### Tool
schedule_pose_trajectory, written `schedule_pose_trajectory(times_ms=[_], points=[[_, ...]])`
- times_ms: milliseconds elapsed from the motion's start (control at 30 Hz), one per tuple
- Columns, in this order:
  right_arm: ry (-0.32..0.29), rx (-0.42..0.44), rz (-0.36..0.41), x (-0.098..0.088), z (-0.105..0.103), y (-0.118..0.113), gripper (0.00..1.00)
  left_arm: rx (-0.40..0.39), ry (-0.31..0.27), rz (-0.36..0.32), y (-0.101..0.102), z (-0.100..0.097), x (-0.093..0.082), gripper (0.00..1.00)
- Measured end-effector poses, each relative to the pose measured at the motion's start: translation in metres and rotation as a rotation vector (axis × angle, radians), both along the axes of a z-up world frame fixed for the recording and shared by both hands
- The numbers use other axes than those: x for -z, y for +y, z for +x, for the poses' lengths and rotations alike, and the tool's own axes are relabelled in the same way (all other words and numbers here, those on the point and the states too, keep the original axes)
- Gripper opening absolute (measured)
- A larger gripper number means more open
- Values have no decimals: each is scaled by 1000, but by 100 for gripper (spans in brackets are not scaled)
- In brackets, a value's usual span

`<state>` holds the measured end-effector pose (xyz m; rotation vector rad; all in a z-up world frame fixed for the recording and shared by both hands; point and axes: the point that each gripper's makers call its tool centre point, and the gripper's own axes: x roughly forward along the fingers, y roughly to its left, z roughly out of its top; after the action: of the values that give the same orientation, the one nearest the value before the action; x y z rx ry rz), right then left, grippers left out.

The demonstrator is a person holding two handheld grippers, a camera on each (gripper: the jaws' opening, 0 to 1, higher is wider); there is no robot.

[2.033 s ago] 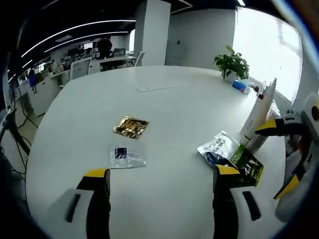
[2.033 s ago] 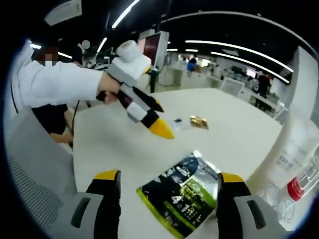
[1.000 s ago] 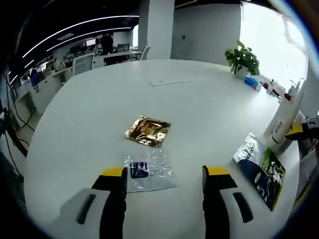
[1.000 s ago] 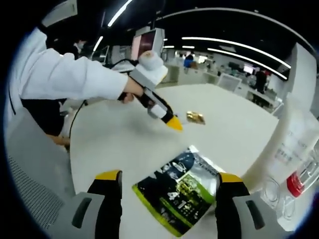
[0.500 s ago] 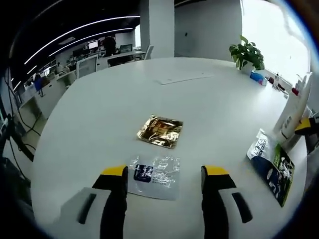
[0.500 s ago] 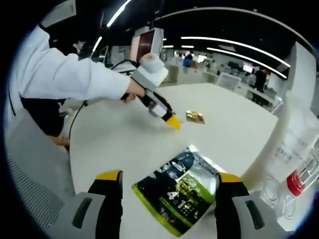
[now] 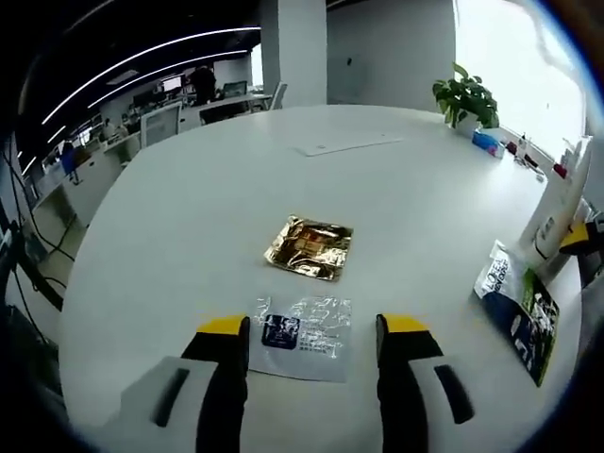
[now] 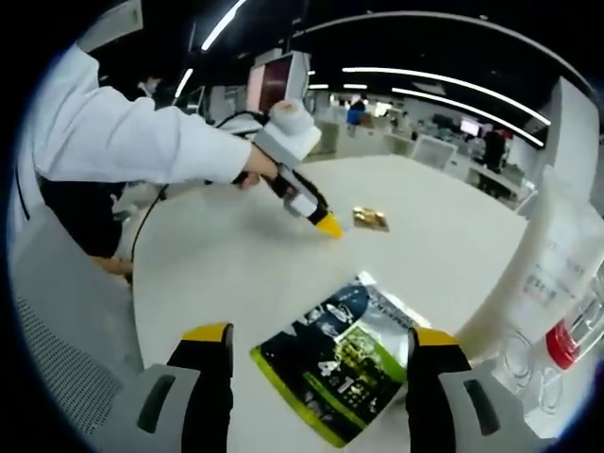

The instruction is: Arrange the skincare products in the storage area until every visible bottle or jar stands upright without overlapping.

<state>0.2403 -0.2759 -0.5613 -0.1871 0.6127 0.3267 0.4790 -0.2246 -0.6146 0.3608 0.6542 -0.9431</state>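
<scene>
My left view glares white from the window (image 7: 514, 71) at two o'clock; ceiling strips (image 8: 444, 90) streak my right view. Edges bend and blur.

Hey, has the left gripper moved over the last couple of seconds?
Yes. In the right gripper view, the left gripper has gone out across the table, from short of the gold sachet to right beside it.

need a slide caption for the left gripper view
Open left gripper poised over a clear sachet on a white table, gold foil packet just beyond.
</scene>
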Motion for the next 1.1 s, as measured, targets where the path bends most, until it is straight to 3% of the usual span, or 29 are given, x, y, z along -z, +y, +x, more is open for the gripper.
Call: schedule_pose_trajectory(times_ms=[200,367,433,733,1100], points=[[3,-5,2,1,0,2,77,9,7,2,2,0,-1,46],[3,-6,4,1,0,2,77,6,14,6,1,-4,2,46],[2,-5,3,0,0,2,77,9,14,7,1,-16,-2,46],[-5,-8,4,-1,1,2,76,15,20,-9,1,-20,-5,46],[-4,-17,4,-1,0,5,74,25,26,-27,11,-48,-13,46]])
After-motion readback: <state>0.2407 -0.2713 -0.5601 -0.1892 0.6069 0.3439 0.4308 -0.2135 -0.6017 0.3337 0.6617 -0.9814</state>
